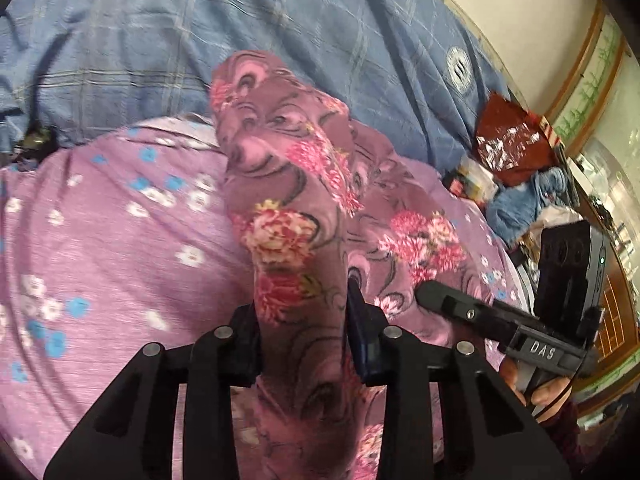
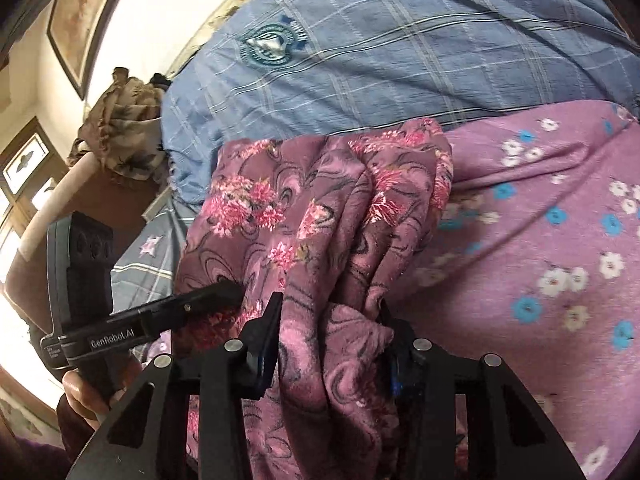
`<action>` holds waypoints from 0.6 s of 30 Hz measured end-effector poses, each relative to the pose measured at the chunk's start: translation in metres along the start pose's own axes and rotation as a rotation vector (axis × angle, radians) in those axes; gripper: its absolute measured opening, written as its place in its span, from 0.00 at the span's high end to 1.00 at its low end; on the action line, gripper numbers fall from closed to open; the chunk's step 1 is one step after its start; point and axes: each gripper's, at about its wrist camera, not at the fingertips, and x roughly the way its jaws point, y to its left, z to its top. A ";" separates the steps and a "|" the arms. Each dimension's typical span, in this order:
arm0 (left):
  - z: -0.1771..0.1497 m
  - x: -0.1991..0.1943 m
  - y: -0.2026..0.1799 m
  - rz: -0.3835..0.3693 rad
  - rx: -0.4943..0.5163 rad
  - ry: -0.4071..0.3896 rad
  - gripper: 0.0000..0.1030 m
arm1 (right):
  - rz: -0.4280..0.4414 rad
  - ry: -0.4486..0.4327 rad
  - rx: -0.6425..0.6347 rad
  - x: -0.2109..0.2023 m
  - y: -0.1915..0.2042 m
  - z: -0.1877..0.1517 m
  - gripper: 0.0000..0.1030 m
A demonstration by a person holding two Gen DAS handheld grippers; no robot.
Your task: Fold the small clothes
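left tongs [image 1: 304, 320] – clamped, tilted down | right tongs [image 2: 328, 328] – clamped, apparently alongside the left

Each fisheye sits just behind its own tool, looking forward and slanting down at the bed from very near, and both views share the bunched floral garment [image 1: 288, 200] [image 2: 320, 220], the lilac flowered sheet [image 1: 120, 208] beneath it and the blue checked cover [image 2: 400, 48] beyond.

My bed's got a blue plaid sheet [image 2: 400, 60] w/ a purple flowered cover [image 1: 100, 220] on top. Cream wall [image 2: 168, 12] behind, framed pic [image 2: 80, 24] hung up. Bright daylight thru the window [image 2: 24, 168].
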 end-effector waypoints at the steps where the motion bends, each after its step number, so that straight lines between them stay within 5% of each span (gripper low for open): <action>1: 0.000 -0.003 0.003 0.007 -0.001 -0.006 0.69 | 0.006 0.001 -0.004 0.004 0.005 0.000 0.59; 18: -0.020 0.017 0.062 0.130 -0.091 0.087 0.67 | -0.073 0.091 -0.013 0.067 0.037 -0.014 0.59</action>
